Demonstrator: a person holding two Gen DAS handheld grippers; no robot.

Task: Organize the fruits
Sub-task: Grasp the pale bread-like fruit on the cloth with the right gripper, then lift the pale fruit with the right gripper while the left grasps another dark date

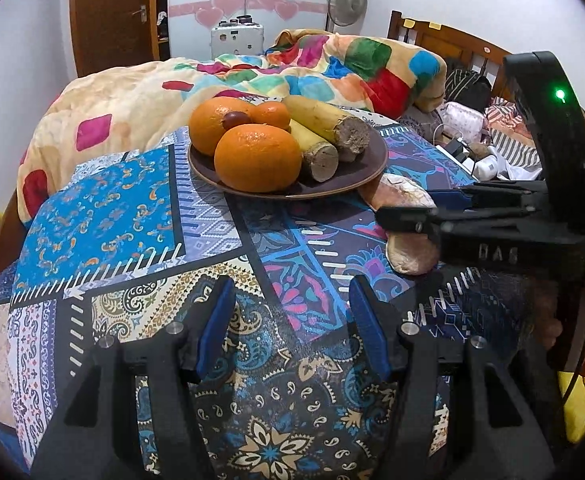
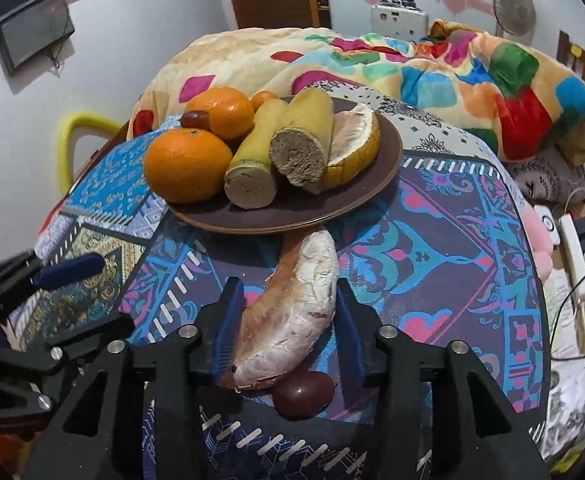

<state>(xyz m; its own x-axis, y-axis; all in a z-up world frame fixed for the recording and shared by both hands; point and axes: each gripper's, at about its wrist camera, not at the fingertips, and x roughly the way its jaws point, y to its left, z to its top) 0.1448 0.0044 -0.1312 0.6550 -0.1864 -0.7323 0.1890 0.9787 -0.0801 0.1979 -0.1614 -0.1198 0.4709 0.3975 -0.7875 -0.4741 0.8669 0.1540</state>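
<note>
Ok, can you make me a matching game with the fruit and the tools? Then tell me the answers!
Things:
1. front orange
2. peeled slice
3. loose date
4. left tool

Where or how:
A. between the right tool's fingers
B. open, holding nothing
C. on the plate
D. dark red, on the cloth by the slice's near end

Pairs: 1-C, 2-A, 3-D, 4-B
</note>
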